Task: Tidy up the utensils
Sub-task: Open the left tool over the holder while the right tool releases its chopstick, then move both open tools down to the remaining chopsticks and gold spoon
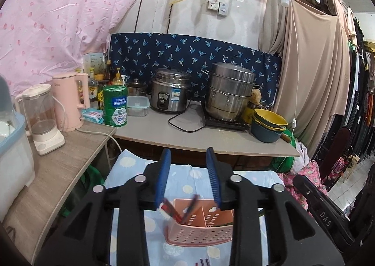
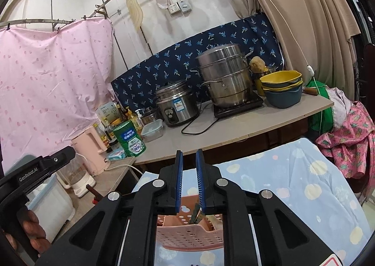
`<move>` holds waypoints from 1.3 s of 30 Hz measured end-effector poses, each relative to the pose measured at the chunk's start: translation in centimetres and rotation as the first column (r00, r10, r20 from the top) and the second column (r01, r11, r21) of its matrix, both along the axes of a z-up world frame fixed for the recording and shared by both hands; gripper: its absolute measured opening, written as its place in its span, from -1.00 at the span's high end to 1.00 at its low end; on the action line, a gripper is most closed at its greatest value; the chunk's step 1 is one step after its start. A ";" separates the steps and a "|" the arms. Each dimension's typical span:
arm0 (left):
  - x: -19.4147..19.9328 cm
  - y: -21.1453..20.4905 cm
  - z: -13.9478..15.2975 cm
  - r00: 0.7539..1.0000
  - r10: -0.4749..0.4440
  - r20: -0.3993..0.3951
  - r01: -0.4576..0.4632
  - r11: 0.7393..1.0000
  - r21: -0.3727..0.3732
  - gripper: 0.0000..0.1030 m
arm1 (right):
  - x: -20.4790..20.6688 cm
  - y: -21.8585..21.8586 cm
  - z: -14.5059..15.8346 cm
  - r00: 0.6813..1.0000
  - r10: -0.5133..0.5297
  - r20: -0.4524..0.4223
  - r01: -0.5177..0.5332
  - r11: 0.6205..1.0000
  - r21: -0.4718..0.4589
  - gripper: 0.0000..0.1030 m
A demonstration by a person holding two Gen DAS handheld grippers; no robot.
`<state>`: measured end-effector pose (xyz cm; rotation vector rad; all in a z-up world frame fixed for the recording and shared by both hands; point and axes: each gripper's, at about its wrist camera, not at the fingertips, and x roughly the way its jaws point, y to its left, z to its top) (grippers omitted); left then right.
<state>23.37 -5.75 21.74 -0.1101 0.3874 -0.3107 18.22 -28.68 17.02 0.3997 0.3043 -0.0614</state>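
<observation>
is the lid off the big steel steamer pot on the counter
No, the steamer pot still wears its lid, sitting on the black hob beside the rice cooker.

Cramped home kitchen corner: rice cooker (image 1: 170,96), steamer pot (image 1: 228,92), kettle (image 1: 70,102), hanging clothes (image 1: 316,78).

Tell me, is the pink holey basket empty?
Not empty. The pink perforated plastic basket holds red and dark chopsticks leaning inside it.

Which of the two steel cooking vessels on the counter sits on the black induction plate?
The tall stacked steamer pot, on the black plate; the shorter rice cooker sits directly on the counter.
</observation>
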 end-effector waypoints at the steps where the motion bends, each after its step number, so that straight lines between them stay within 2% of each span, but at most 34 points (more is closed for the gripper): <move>1: -0.2 0.0 -0.1 1.000 -0.002 0.001 0.002 1.000 0.003 0.40 | -0.2 0.0 -0.1 1.000 -0.001 -0.002 0.001 1.000 0.001 0.68; 15: -2.5 0.3 -1.6 1.000 -0.003 -0.018 0.003 0.999 0.034 0.40 | -3.3 0.2 -1.4 1.000 0.002 -0.023 -0.001 1.000 0.018 0.64; 20: -3.6 0.5 -3.0 0.999 -0.002 -0.048 0.005 0.999 0.054 0.40 | -5.1 0.5 -2.8 0.998 0.011 -0.054 -0.010 1.000 0.024 0.64; 29: -6.3 0.6 -7.3 0.991 -0.009 -0.136 0.024 0.994 0.106 0.40 | -9.1 1.6 -7.3 0.987 0.042 -0.154 -0.036 0.999 0.041 0.64; 39: -9.5 0.4 -13.3 0.965 -0.012 -0.261 0.054 0.986 0.155 0.40 | -13.5 3.4 -12.5 0.956 0.085 -0.282 -0.073 0.996 0.053 0.64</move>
